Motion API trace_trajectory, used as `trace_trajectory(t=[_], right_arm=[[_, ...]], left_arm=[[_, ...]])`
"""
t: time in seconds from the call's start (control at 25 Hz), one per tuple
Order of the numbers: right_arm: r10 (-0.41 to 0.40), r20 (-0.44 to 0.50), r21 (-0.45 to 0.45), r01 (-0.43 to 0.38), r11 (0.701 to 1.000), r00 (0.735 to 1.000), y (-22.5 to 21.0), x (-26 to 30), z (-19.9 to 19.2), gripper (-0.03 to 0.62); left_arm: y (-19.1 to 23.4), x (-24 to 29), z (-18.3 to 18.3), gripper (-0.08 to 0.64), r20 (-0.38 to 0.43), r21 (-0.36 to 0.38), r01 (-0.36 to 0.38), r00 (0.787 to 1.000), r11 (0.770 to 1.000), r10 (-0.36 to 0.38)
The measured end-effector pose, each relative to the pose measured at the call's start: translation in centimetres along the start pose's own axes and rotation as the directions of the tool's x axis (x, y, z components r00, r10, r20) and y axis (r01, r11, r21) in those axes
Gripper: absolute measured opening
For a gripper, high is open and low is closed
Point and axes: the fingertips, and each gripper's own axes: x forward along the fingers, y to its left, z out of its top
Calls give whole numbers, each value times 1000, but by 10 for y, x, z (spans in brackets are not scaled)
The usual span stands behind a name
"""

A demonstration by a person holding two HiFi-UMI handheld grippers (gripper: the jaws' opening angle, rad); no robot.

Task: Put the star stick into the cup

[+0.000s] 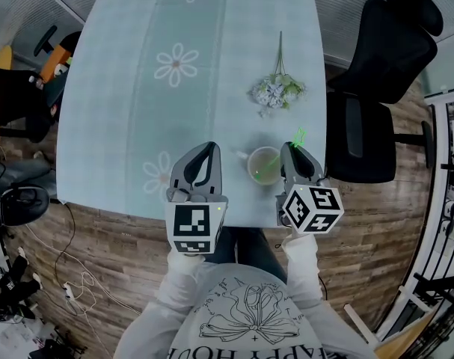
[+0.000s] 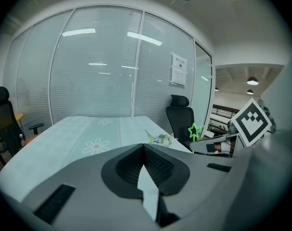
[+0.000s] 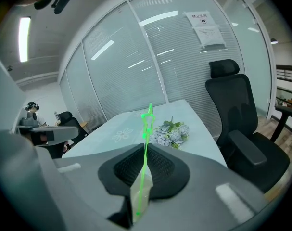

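Note:
The star stick (image 1: 299, 135) is a thin bright-green rod with a star outline at its top. My right gripper (image 1: 292, 151) is shut on it at the table's near right corner. In the right gripper view the stick (image 3: 146, 129) runs up between the closed jaws (image 3: 145, 147), star end forward. The white cup (image 1: 251, 164) stands just left of this gripper, and a green length of the stick shows across its mouth. My left gripper (image 1: 209, 149) is shut and empty, left of the cup. From the left gripper view (image 2: 144, 146) the star (image 2: 194, 130) shows at the right.
A small bunch of pale blue flowers (image 1: 277, 90) lies on the teal daisy tablecloth (image 1: 137, 88) beyond the cup. A black office chair (image 1: 376, 73) stands close to the table's right edge. Cables and bags lie on the wooden floor at left.

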Motion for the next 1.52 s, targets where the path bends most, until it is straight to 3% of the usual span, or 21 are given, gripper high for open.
trace_trajectory(t=[0.44, 1.36, 1.52], right_arm=[[-75, -10, 22, 75, 997, 997, -26, 19, -3, 38], [-121, -27, 19, 122, 992, 992, -29, 11, -6, 80], [-120, 13, 11, 120, 993, 993, -24, -5, 8, 80]], left_arm=[[0, 20, -1, 6, -19, 4, 26, 999, 1000, -26], [-3, 18, 8, 6, 4, 6, 37, 999, 999, -37], [-7, 12, 18, 6, 29, 10, 35, 999, 999, -35]])
